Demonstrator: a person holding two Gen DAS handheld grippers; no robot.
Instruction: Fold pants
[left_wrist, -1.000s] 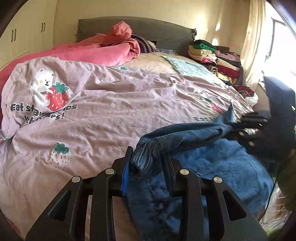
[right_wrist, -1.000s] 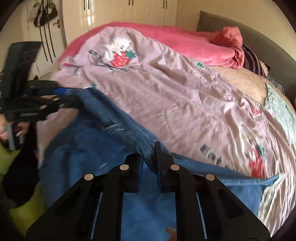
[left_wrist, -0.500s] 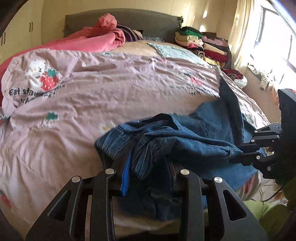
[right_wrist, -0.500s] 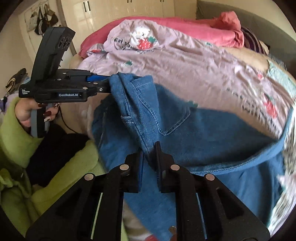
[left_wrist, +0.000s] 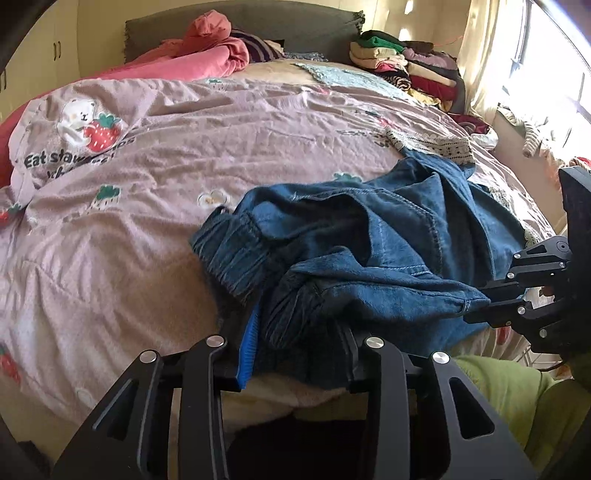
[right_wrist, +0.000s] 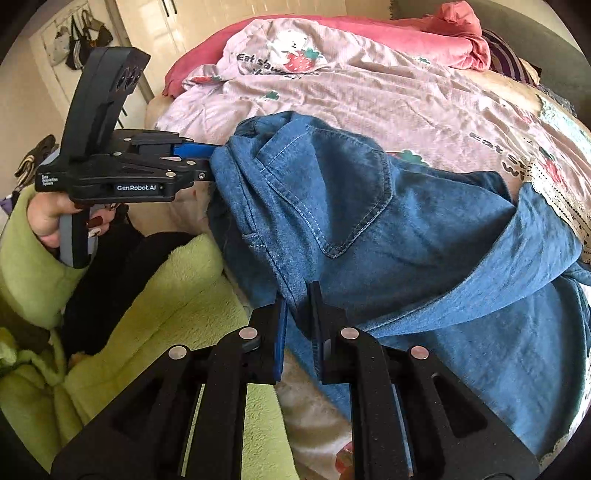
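Bed (left_wrist: 92, 332): one, covered by a lilac strawberry-print duvet (left_wrist: 221, 140); wide open duvet to the left and far side. One pair of blue denim pants (left_wrist: 388, 258) lies bunched at the near right edge of the bed, partly overhanging. One pile of folded clothes (left_wrist: 406, 62) at far right. Two tools: left hand-held gripper (left_wrist: 295, 347), jaws opening, elastic waistband between them; right hand-held gripper (right_wrist: 297, 314) clamped tight on a denim edge.

Pants (left_wrist: 388, 236) lie on the quilt (left_wrist: 184, 147) (near edge).
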